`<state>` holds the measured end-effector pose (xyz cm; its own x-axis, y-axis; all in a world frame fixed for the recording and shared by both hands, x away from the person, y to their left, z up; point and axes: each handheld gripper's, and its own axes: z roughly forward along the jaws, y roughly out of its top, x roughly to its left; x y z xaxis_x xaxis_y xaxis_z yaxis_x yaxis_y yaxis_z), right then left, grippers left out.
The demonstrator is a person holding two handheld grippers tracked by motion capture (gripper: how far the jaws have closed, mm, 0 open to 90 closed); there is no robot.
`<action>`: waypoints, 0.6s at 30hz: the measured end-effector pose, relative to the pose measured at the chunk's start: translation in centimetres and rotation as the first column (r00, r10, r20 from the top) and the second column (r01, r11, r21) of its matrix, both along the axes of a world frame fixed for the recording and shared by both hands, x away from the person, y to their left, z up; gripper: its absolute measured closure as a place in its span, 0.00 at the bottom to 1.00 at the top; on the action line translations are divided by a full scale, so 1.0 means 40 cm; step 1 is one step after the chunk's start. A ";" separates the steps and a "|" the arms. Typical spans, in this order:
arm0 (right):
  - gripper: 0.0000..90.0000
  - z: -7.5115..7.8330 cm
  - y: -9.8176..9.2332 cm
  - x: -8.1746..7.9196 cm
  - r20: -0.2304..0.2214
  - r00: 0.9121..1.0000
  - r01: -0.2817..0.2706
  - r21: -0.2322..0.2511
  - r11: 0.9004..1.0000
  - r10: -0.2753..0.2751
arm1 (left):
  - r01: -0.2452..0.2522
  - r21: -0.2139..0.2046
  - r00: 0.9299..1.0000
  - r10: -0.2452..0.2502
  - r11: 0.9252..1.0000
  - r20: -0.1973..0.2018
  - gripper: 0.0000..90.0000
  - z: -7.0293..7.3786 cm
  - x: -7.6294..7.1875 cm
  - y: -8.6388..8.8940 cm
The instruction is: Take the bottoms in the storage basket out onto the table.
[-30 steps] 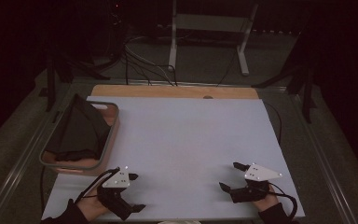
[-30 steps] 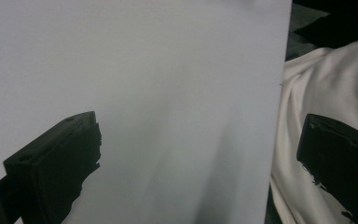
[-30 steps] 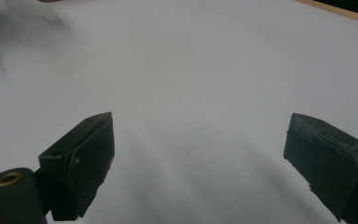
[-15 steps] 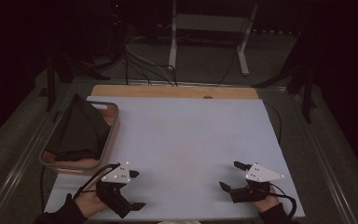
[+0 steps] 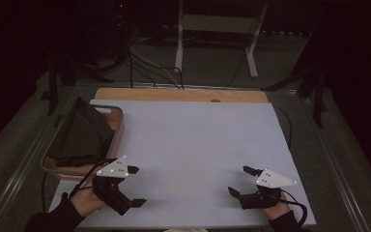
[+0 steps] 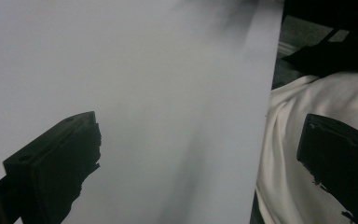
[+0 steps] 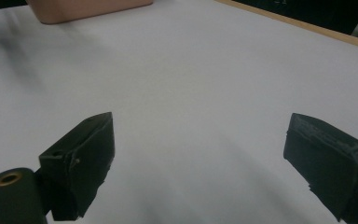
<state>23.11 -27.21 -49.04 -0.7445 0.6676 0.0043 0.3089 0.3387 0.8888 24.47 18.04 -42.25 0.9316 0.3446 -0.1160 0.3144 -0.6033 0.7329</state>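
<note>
My left gripper [image 5: 135,186] hovers at the near left of the white table [image 5: 193,145], jaws spread wide with nothing between them. In the left gripper view the left gripper [image 6: 200,154] looks across the table's front edge toward a person's white shirt [image 6: 289,140]. My right gripper [image 5: 240,181] rests near the front right, also open and empty. In the right gripper view the right gripper [image 7: 200,163] faces bare white surface. A pink tray [image 5: 117,126] at the left edge holds a dark folded cloth [image 5: 82,133].
A corner of the pink tray [image 7: 84,8] shows at the top of the right gripper view. A wooden strip [image 5: 178,94] runs along the table's far edge. Cables [image 5: 145,63] and a metal stand [image 5: 217,29] lie on the floor beyond.
The left gripper has shifted slightly left and toward the tray, turning a little. The right gripper has barely moved.
</note>
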 end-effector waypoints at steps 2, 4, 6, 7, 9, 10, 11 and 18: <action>0.10 0.000 0.000 0.000 -0.001 1.000 -0.001 -0.001 1.000 0.001 | -0.005 -0.001 1.000 0.005 1.000 0.007 0.00 0.005 0.002 0.001; 0.10 0.000 0.001 0.000 0.000 1.000 0.001 -0.003 1.000 -0.001 | -0.006 0.004 1.000 0.006 1.000 0.007 0.00 0.013 0.008 0.004; 0.10 0.001 0.000 0.000 0.006 1.000 0.006 -0.003 1.000 -0.006 | -0.011 0.013 1.000 0.011 1.000 0.012 0.00 0.024 0.015 0.007; 0.10 0.001 0.000 0.000 0.009 1.000 0.006 0.000 1.000 -0.006 | -0.014 0.014 1.000 0.014 1.000 0.016 0.00 0.027 0.016 0.008; 0.10 0.001 -0.001 0.001 0.009 1.000 0.007 0.001 1.000 -0.007 | -0.021 0.012 1.000 0.021 1.000 0.023 0.00 0.039 0.021 0.013; 0.10 0.001 -0.001 0.001 0.009 1.000 0.007 0.003 1.000 -0.007 | -0.022 0.008 0.999 0.022 1.000 0.024 0.00 0.043 0.022 0.016; 0.10 0.001 -0.001 0.001 0.009 1.000 0.008 0.001 1.000 -0.008 | -0.027 0.002 0.999 0.027 1.000 0.026 0.00 0.048 0.024 0.018; 0.10 0.001 0.001 0.001 0.008 1.000 0.008 0.002 1.000 -0.008 | -0.054 0.010 0.998 0.054 0.998 0.032 0.00 0.074 0.045 0.038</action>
<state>23.16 -27.16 -49.00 -0.7394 0.6733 0.0001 0.3045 0.3343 0.8919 26.26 19.55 -39.28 0.9146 0.3957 -0.0829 0.3238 -0.5941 0.7363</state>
